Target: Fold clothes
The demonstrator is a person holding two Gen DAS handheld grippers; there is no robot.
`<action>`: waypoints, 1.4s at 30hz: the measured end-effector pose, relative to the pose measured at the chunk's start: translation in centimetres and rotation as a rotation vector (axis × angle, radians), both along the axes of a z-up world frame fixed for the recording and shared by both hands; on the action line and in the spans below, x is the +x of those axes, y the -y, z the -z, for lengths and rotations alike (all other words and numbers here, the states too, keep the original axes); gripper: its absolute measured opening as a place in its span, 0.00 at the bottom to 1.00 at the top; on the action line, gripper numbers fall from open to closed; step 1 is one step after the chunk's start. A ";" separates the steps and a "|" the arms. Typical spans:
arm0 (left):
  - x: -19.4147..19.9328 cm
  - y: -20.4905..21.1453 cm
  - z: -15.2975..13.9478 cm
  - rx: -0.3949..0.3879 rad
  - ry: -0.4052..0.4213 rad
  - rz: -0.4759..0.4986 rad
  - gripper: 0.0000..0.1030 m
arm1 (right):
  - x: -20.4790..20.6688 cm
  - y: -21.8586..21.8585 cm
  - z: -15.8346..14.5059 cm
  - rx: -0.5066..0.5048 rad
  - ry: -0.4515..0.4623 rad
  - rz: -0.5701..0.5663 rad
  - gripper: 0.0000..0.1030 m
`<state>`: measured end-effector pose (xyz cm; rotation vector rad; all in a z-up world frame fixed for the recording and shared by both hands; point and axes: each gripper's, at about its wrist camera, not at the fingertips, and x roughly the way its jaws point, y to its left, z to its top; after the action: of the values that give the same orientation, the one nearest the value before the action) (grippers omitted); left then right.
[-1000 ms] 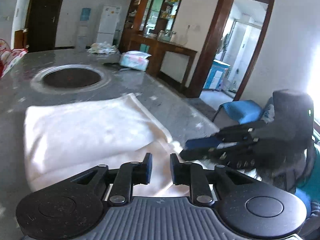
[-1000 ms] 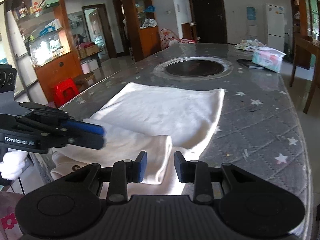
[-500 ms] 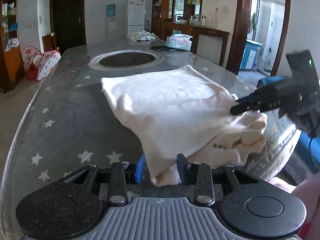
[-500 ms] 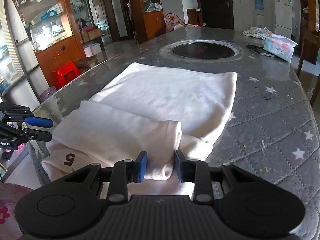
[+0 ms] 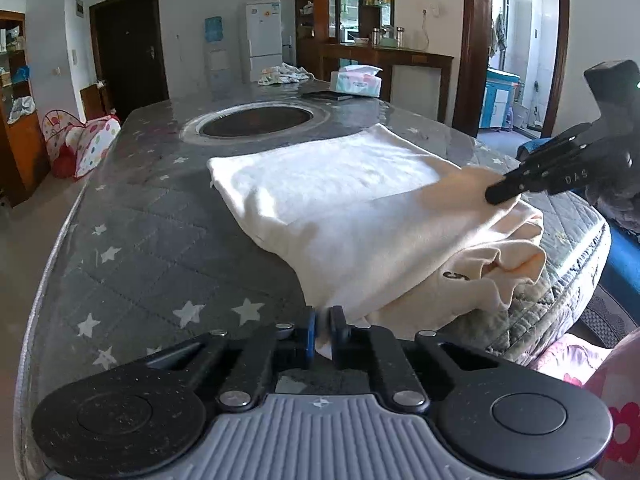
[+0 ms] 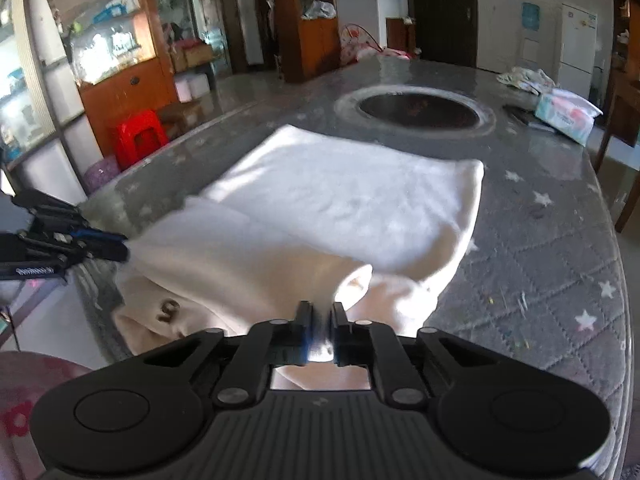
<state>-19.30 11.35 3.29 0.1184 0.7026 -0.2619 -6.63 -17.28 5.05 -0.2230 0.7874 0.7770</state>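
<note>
Left claw [image 5: 323,322] pinches cream garment [image 5: 360,208]; right claw [image 6: 319,322] closing on it

Garment's [image 6: 328,208] pinched edge hidden between jaws; far shelf contents blurred.

Bright daylight from the doorway [image 5: 516,52], glare on cream cloth [image 6: 340,208] (right view motion-blurred), fisheye-bent edges.
</note>
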 end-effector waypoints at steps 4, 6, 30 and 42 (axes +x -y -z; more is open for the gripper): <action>-0.1 -0.4 -0.5 0.014 -0.013 0.032 0.11 | 0.3 0.8 -0.4 0.016 0.012 0.019 0.16; 0.1 -0.9 -1.1 0.014 -0.010 0.040 0.12 | 0.4 1.4 -1.2 0.042 0.032 0.027 0.16; 8.6 1.1 -0.3 -0.028 0.007 0.068 0.13 | 1.3 -0.7 -0.2 0.017 0.058 -0.067 0.16; 2.0 2.8 -2.1 0.053 0.028 0.243 0.37 | -1.2 0.7 0.0 -0.003 0.061 -0.101 0.16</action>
<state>-17.32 8.52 5.42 0.2579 0.6672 -0.4735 -7.79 -17.93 5.06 -0.2893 0.7243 0.8601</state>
